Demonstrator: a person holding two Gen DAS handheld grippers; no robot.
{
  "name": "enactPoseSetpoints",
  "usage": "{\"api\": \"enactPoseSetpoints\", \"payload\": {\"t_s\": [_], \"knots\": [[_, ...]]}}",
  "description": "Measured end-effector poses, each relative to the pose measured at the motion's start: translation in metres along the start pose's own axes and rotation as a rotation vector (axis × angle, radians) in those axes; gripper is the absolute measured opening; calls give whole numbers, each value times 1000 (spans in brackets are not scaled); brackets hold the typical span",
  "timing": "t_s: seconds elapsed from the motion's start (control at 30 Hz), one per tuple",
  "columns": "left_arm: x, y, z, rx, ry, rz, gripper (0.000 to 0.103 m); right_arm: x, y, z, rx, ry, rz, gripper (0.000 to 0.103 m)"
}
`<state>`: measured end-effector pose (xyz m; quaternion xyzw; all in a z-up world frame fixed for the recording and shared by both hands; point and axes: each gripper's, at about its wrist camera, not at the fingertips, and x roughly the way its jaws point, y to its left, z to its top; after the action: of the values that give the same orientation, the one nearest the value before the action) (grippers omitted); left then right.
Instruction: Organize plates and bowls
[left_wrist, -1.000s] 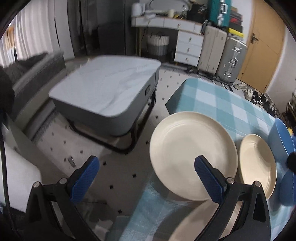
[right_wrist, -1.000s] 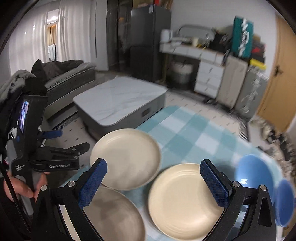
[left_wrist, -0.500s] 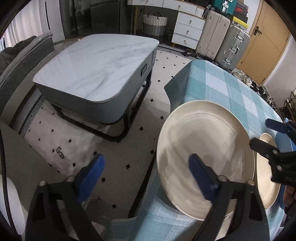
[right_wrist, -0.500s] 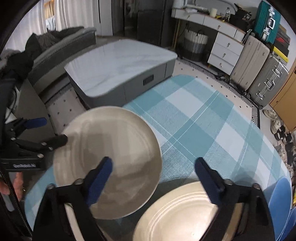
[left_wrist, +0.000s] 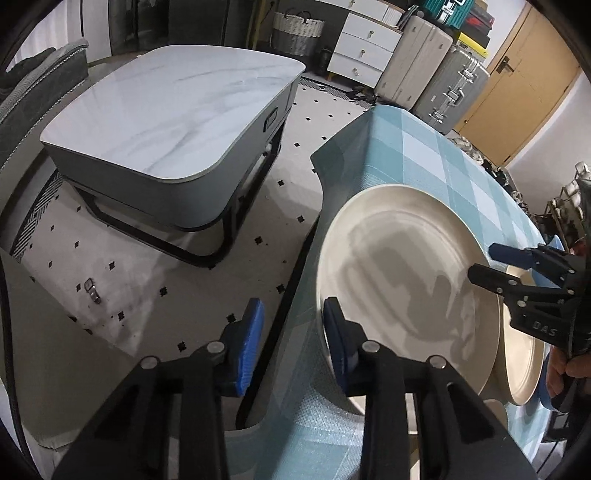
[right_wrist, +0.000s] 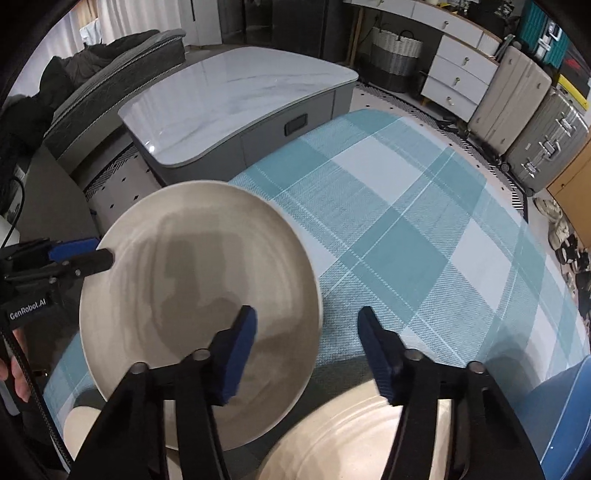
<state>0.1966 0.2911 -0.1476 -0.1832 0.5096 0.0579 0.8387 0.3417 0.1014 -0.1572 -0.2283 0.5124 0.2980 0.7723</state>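
A large cream plate (left_wrist: 406, 280) lies at the near left edge of the table with the blue checked cloth (left_wrist: 424, 155); it also shows in the right wrist view (right_wrist: 199, 295). My left gripper (left_wrist: 291, 339) is partly closed with its jaws on either side of the plate's left rim, a gap still showing. My right gripper (right_wrist: 306, 350) is open, its jaws on either side of the plate's right rim; it shows in the left wrist view (left_wrist: 491, 266). A second cream plate (right_wrist: 351, 439) lies under my right gripper, a third (right_wrist: 85, 424) at the bottom left.
A blue bowl (right_wrist: 569, 398) sits at the table's right side. A low marble-topped coffee table (left_wrist: 170, 110) stands on the floor to the left. Suitcases (left_wrist: 436, 74), white drawers and a basket line the far wall. A sofa (right_wrist: 110, 88) is at the far left.
Both grippers have dropped closer to the large plate and narrowed their jaws. The left jaws now straddle its left rim, the right jaws its right rim.
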Motion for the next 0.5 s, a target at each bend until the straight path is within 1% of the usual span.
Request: {"api": "enactPoseSetpoints", "payload": {"t_s": [0.03, 0.1, 0.13, 0.2, 0.23, 0.33, 0.43, 0.5], "knots": [[0, -1, 0, 3, 1, -6, 27, 1, 1, -1, -4, 5, -5, 49], [0, -3, 0, 10, 3, -5, 25, 3, 4, -1, -16, 11, -10, 46], [1, -5, 0, 17, 8, -6, 24, 4, 4, -1, -25, 12, -15, 40], [1, -5, 0, 19, 12, -10, 23, 4, 5, -2, -29, 10, -24, 33], [1, -5, 0, 21, 18, -9, 23, 3, 4, -2, -23, 6, -27, 27], [1, -5, 2, 6, 30, -4, 22, 4, 4, -2, -13, 12, -14, 22], [0, -11, 1, 30, 26, 14, 21, 4, 9, -2, -40, 12, -45, 20], [3, -13, 0, 38, 43, 17, 21, 4, 12, -3, -52, 13, -53, 17]]}}
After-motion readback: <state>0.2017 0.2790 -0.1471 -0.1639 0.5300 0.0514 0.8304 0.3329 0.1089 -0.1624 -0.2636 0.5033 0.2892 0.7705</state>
